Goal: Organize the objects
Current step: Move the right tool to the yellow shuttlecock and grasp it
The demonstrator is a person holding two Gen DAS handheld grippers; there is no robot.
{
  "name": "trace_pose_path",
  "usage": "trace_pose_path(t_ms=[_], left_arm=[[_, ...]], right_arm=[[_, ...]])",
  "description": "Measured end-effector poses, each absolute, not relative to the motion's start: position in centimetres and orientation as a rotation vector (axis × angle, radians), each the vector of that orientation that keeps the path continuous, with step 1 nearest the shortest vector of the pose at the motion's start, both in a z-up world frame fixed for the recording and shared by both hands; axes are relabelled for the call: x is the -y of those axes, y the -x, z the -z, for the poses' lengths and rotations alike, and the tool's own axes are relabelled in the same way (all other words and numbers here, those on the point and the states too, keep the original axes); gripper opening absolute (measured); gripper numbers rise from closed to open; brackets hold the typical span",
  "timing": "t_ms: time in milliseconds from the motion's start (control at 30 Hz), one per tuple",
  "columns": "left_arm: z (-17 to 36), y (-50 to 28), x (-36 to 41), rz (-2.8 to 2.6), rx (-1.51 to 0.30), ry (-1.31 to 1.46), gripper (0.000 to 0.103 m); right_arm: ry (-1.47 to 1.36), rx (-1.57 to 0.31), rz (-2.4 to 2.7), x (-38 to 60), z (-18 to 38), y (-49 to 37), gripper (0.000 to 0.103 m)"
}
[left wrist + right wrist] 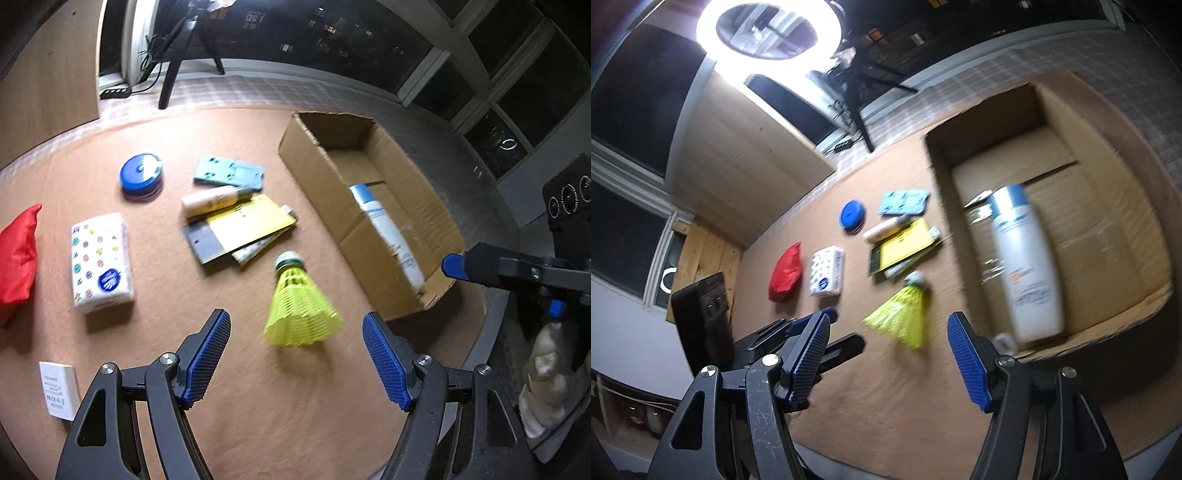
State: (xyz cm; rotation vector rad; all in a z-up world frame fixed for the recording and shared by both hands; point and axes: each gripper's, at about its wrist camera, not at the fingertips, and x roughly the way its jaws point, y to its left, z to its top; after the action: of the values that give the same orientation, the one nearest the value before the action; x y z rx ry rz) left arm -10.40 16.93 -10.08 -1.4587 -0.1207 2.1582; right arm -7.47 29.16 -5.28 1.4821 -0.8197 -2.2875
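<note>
While open-topped, cardboard box [1115, 206] holds one white bottle [1027, 266].

I see the yellow shuttlecock [301, 310] lying on its side on the tan mat [258, 406], cork end away from me, just beside the open cardboard box [325, 177] at the mat's right edge. In the box a white bottle [1027, 266] with a blue cap lies flat.
</note>
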Motion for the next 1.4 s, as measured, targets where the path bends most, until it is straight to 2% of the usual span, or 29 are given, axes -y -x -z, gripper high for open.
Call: trace_pose_path(t_ms=[567,833,1033,1200,1300,1400], left_arm=[[13.0,9.8,-16.1,-2.092,0.115,1.478,0.077],[14.6,11.0,-16.7,-2.087,0.154,1.490,0.076],[15.3,11.3,-17.0,-2.079,0.167,1.485,0.067],[15.8,11.6,-17.0,-2.078,0.182,1.484,0.059],[16.0,11.8,-16.9,-2.078,0.191,1.482,0.058],[16.0,11.8,-17.1,-2.082,0.188,1.476,0.057]], right_arm=[[-1.701,0.762,2.302,-24.1,10.3,11.7,0.063],[-1.804,0.601,2.355,-22.4,11.4,13.7,0.063],[-1.876,0.525,2.360,-21.5,12.3,14.7,0.063],[-1.942,0.576,2.335,-21.8,13.8,15.3,0.063],[-1.953,0.638,2.315,-22.2,14.6,15.4,0.063],[-1.946,0.625,2.317,-22.1,14.6,15.4,0.063]])
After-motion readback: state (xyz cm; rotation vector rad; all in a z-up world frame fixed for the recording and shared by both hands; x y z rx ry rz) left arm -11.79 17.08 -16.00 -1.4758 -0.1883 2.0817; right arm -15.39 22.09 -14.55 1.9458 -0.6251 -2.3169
